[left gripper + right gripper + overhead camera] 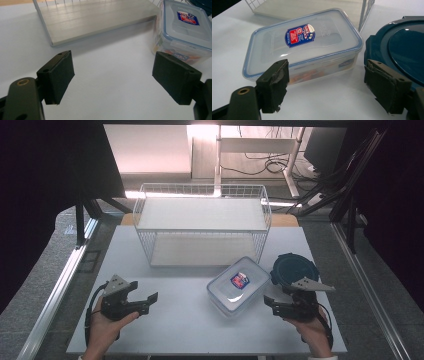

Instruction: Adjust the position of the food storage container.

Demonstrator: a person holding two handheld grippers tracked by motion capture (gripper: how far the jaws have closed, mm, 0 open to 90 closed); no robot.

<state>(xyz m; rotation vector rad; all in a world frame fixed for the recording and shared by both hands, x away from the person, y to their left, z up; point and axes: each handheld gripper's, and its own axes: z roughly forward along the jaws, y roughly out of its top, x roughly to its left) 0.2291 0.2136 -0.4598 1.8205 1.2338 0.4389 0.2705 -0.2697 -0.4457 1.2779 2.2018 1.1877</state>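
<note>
The clear lidded box sits right of centre on the table, beside a dark round container. A square approach across its short sides would likely grip best. Both the right gripper and left gripper stand wide, holding nothing.

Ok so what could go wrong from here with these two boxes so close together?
The open right claw points at the clear rectangular plastic box with blue-rimmed lid, and the dark blue round container sits right beside it: a wide approach might knock that one. The clear box's smooth lid may also slip between the pads.
</note>
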